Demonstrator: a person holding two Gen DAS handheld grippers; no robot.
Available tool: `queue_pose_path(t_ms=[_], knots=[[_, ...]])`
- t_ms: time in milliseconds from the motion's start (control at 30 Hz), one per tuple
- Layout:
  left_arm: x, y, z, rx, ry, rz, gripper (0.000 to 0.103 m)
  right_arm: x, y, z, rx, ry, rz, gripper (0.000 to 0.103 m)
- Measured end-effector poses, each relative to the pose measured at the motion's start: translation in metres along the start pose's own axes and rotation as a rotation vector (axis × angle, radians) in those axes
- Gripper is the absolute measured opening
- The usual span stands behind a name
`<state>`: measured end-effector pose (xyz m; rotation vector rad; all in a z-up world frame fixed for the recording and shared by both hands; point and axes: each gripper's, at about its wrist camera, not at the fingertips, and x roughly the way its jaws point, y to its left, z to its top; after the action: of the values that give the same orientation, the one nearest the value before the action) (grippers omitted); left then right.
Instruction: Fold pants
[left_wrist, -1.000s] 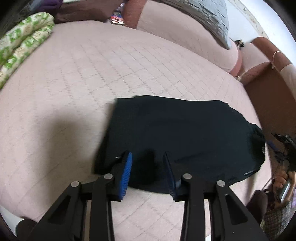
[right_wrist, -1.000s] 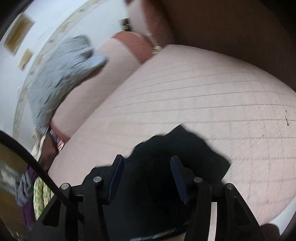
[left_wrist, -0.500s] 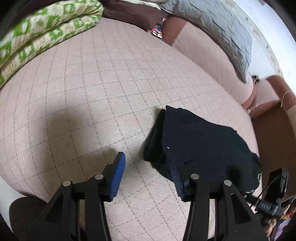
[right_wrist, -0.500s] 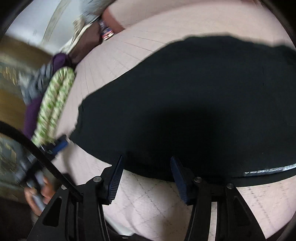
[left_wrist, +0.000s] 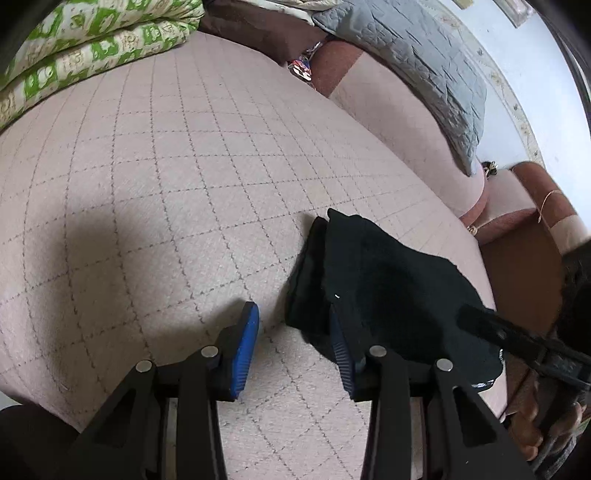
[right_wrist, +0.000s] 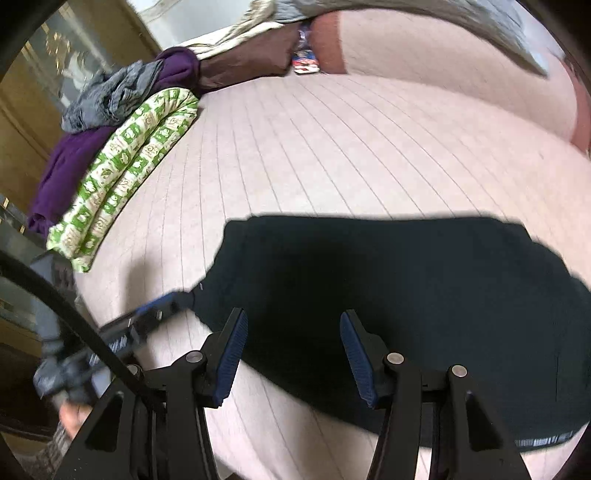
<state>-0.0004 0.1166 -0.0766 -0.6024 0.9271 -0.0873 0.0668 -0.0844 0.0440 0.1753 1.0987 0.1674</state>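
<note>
The black pants (left_wrist: 388, 288) lie folded into a compact stack on the pink quilted sofa seat (left_wrist: 184, 166). My left gripper (left_wrist: 293, 314) is open and empty, just off the stack's near left corner, its right finger against the edge of the cloth. In the right wrist view the pants (right_wrist: 406, 288) fill the middle. My right gripper (right_wrist: 293, 321) is open and empty, hovering over the stack's near edge. The left gripper (right_wrist: 162, 306) shows at the stack's left corner there; the right gripper's body (left_wrist: 517, 339) shows at the right in the left wrist view.
A green-and-white patterned quilt (right_wrist: 125, 173) lies at the seat's left end, with purple and grey clothes (right_wrist: 110, 99) behind it. A grey quilted blanket (left_wrist: 417, 66) hangs over the sofa back. The sofa arm (left_wrist: 532, 206) is at the right.
Both grippers have let go and drawn back from the pants. The left one moved off to the stack's left corner; the right view swung round to face the stack's near edge.
</note>
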Motion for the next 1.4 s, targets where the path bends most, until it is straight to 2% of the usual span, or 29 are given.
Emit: queue_pose_path(t_ms=[67, 167, 200, 233, 300, 333, 500, 600, 700, 767, 833, 967, 1100, 1233, 1400], knots=[[-0.002, 0.004, -0.002, -0.017, -0.009, -0.016, 0.038, 0.005, 0.015, 0.008, -0.036, -0.053, -0.068, 0.058], [-0.006, 0.009, -0.002, -0.041, -0.035, -0.012, 0.039, -0.014, 0.029, 0.010, -0.044, -0.234, -0.194, 0.058], [-0.007, 0.010, -0.002, -0.052, -0.046, -0.011, 0.041, -0.021, 0.032, 0.010, -0.036, -0.277, -0.205, 0.058], [-0.007, 0.012, -0.002, -0.057, -0.049, -0.015, 0.041, -0.033, 0.034, 0.009, -0.020, -0.340, -0.201, 0.058], [-0.007, 0.013, -0.001, -0.073, -0.053, -0.026, 0.042, -0.045, 0.033, 0.011, 0.041, -0.387, -0.178, 0.058], [-0.006, 0.013, -0.001, -0.075, -0.056, -0.026, 0.042, -0.050, 0.029, 0.015, 0.098, -0.409, -0.134, 0.058], [-0.008, 0.008, -0.006, -0.062, -0.069, -0.008, 0.043, -0.045, 0.022, 0.041, 0.246, -0.416, -0.031, 0.058], [-0.014, 0.008, -0.010, -0.052, -0.087, 0.019, 0.043, -0.037, 0.023, 0.057, 0.315, -0.404, 0.061, 0.058], [-0.018, 0.007, -0.014, -0.036, -0.104, 0.068, 0.044, -0.036, 0.026, 0.062, 0.327, -0.396, 0.128, 0.058], [-0.019, 0.008, -0.016, -0.027, -0.110, 0.101, 0.044, -0.035, 0.028, 0.062, 0.297, -0.376, 0.123, 0.059], [-0.022, 0.008, -0.020, -0.011, -0.110, 0.131, 0.044, -0.029, 0.029, 0.059, 0.234, -0.317, 0.088, 0.066], [-0.029, 0.008, -0.028, -0.005, -0.101, 0.173, 0.046, 0.000, 0.030, 0.049, 0.117, -0.176, 0.009, 0.066], [-0.035, 0.011, -0.034, -0.015, -0.088, 0.194, 0.048, 0.030, 0.022, 0.039, 0.090, -0.043, 0.005, 0.066], [-0.035, 0.007, -0.031, -0.034, -0.072, 0.190, 0.048, 0.041, 0.012, 0.037, 0.092, 0.021, 0.032, 0.066], [-0.026, 0.002, -0.024, -0.028, -0.057, 0.172, 0.048, 0.038, 0.006, 0.044, 0.070, 0.053, 0.034, 0.066]])
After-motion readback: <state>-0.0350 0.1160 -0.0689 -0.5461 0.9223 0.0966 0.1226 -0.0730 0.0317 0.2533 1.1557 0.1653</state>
